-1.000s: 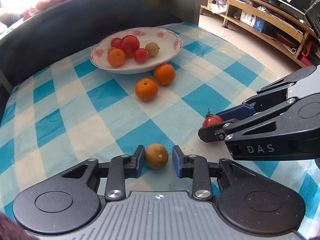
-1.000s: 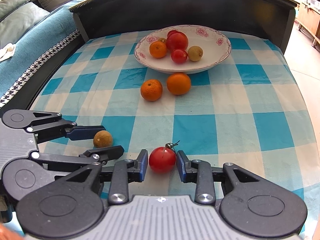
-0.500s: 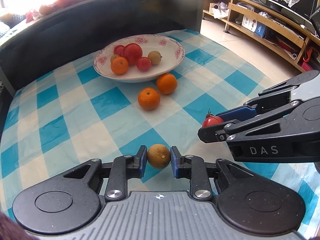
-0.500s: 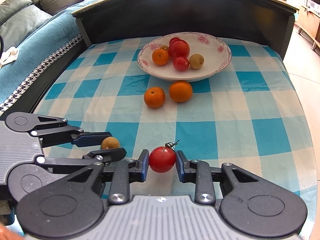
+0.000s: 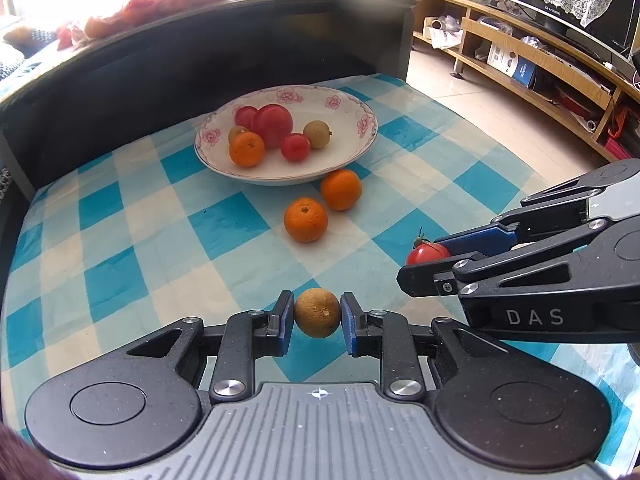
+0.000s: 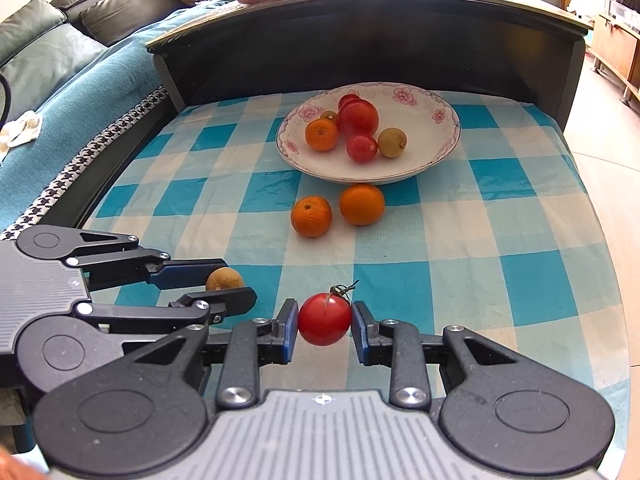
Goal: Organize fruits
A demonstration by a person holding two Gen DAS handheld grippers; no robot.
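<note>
Between left gripper (image 5: pixel 317 317) pads: brown fruit (image 5: pixel 317 312), apparently lifted; right gripper (image 6: pixel 325 323) clamps tomato (image 6: pixel 325 319).

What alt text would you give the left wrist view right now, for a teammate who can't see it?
The left tool is shut on a small brown fruit above a blue-and-white checked cloth. At right, the right tool grips a red tomato. Beyond, two oranges lie on the cloth before a floral bowl holding more fruit.
</note>
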